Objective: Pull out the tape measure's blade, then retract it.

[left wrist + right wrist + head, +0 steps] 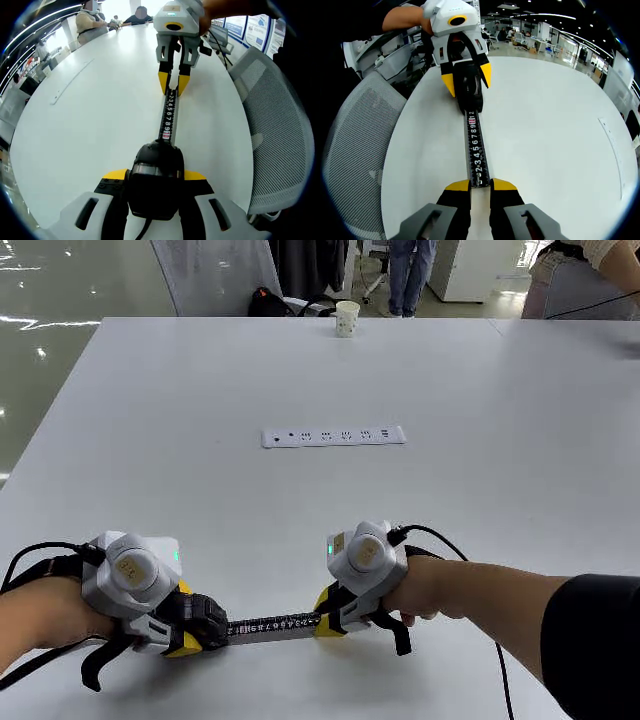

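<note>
The left hand-held gripper (155,175) clamps the black tape measure case (468,89) near the front edge of the white desk (420,380), and the right hand-held gripper (480,186) pinches the tip of the partly drawn blade (475,145). Should that thin pinch slip, the spring could snap the blade back early.
</note>
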The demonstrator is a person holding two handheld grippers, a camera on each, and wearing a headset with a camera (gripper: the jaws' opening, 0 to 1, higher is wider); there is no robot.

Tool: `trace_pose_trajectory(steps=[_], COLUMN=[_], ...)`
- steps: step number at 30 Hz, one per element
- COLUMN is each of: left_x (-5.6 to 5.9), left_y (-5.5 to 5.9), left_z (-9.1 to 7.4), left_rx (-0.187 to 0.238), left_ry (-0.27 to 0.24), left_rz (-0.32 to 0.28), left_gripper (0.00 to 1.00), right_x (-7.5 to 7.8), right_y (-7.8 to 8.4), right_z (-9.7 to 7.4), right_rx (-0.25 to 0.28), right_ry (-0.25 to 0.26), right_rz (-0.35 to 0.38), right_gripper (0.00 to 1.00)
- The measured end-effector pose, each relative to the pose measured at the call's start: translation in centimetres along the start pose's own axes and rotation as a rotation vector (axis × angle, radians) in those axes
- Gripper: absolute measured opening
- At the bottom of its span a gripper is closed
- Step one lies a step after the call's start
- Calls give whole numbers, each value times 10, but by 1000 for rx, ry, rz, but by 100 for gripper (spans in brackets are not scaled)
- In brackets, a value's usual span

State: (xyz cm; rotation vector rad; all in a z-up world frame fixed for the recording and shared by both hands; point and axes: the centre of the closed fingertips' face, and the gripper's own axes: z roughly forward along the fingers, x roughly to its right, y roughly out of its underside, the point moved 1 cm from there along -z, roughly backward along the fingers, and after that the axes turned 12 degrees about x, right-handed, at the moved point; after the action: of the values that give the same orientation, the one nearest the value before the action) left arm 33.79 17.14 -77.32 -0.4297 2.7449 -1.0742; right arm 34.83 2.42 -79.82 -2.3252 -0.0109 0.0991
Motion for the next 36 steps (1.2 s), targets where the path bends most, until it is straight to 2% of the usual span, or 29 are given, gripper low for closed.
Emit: trace_pose_trajectory(steps=[36], left_x=[-1], left_y=[0], left_z=[1], left_rx=[0], left_ry=[0], left_rz=[-5], left_gripper=[33], right_x=[2], right_y=[14], right_z=[-14], right_rx=[-13], right_ry=[10], right_rz=[16], right_gripper=[9])
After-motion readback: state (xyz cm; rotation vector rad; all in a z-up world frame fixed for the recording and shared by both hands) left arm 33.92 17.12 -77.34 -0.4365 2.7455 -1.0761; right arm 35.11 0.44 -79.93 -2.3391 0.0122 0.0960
